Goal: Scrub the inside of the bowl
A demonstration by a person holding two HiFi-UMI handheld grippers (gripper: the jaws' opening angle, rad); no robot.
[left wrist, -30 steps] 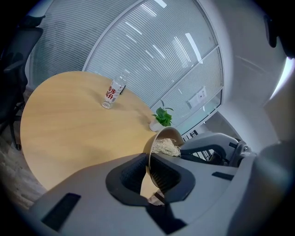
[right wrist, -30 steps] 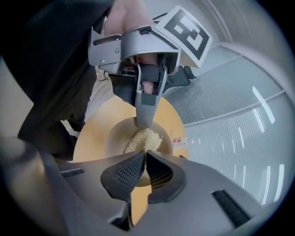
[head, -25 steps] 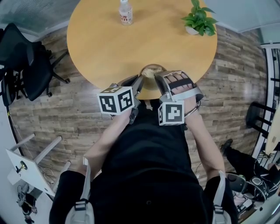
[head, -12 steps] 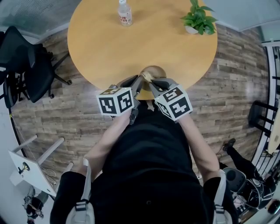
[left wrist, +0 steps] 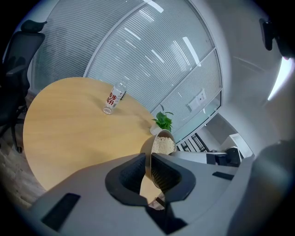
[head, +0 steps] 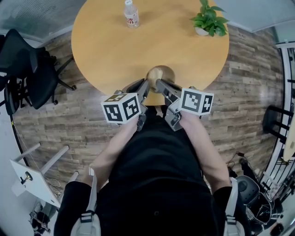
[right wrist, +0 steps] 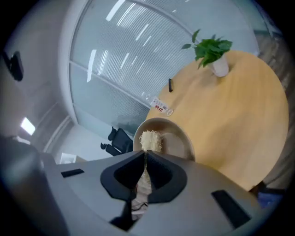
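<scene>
**Bowl tipped at the counter's near edge, scrubber inside it**

The bowl [head: 160, 73] sits at 6 o'clock on the round wooden counter [head: 115, 46], right at its near rim and tipped so that its opening faces the right gripper [head: 158, 84]. The left gripper [head: 146, 85] comes in from 7 o'clock. Its fingers are clenched on the bowl's rim, one inside the wall and one outside; they have just been easing apart a little, with the wall between them all the while. In the left gripper view the bowl stands almost on edge.

The right gripper reaches in from 5 o'clock. Its fingers pinch a pale, fibrous scrubber [right wrist: 150, 140], whose loose end hangs back behind the pads. The scrubber's front end lies against the bowl's inner wall, toward 10 o'clock in the right gripper view.

A clear bottle [head: 131, 12] with a red label stands at 12 o'clock on the counter, and a potted plant [head: 209, 20] stands at 2 o'clock. A black office chair [head: 27, 69] stands on the floor at 9 o'clock
</scene>
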